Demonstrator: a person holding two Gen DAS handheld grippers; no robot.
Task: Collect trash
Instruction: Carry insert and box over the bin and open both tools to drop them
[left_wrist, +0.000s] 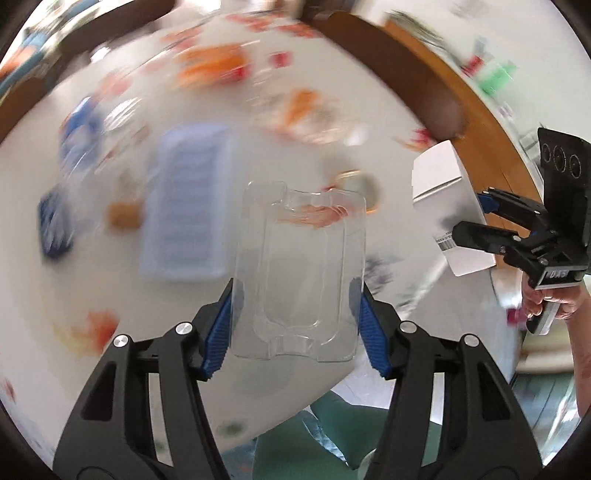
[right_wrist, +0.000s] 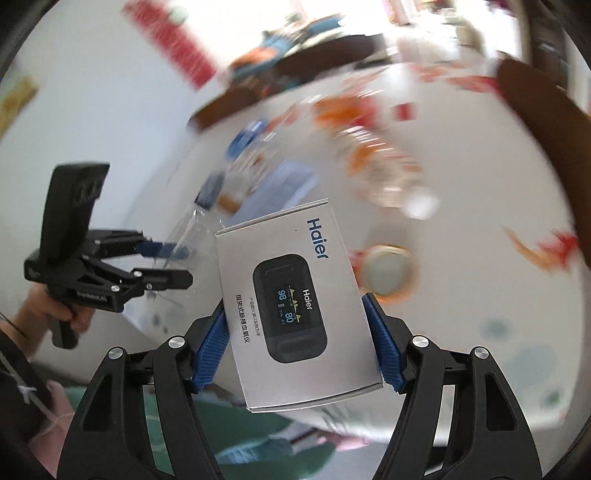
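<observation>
Left wrist view: my left gripper (left_wrist: 295, 317) holds a clear plastic tray (left_wrist: 299, 273) by its two side edges, blue pads (left_wrist: 218, 332) pressed on it, jaws about half open, above the white table (left_wrist: 110, 288). Right wrist view: my right gripper (right_wrist: 295, 339) clamps a white box (right_wrist: 295, 302), printed with a fingertip meter, across its width, jaws moderately wide. The box tilts over the table's near edge. Blurred litter (left_wrist: 214, 66) lies scattered across the table beyond.
</observation>
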